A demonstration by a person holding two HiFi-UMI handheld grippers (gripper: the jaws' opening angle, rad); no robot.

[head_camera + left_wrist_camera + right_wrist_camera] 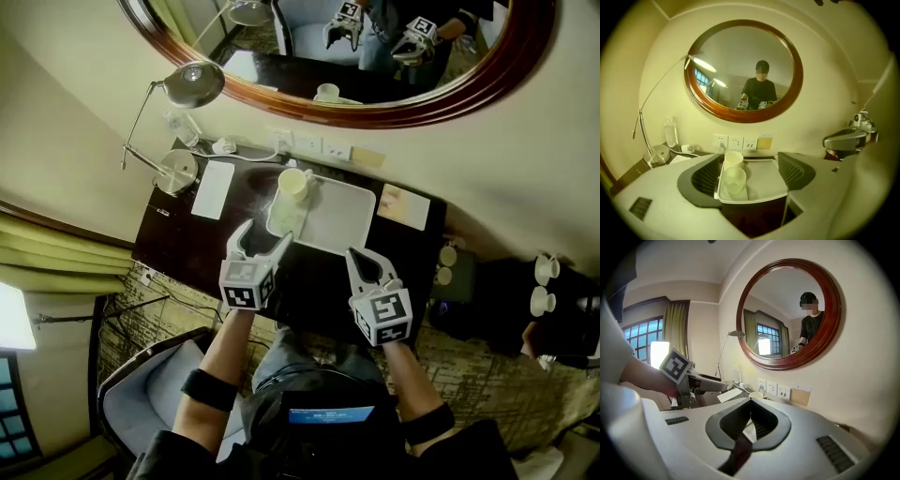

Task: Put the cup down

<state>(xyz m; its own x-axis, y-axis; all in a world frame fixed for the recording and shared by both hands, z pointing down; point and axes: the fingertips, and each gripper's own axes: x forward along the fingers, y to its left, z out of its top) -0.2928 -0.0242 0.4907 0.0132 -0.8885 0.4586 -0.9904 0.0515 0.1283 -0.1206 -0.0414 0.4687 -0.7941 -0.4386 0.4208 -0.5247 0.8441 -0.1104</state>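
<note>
Cup (pixel 735 179) is standing upright, mouth up, long axis vertical, on the left end of the white tray (pixel 765 182), just before a paper cup (pixel 733 159). I am holding the left gripper (pixel 265 234) with jaws apart, flanking it untouched; the right gripper (pixel 356 259) is hanging pinched together, empty. The tray is sitting on a dark worktop (pixel 187 239) beneath an oval mirror (pixel 403 114).

Mirror (pixel 300 66) cut off by top edge, tray (pixel 746 430) mostly hidden behind right tool (pixel 751 405) and its closed jaws
</note>
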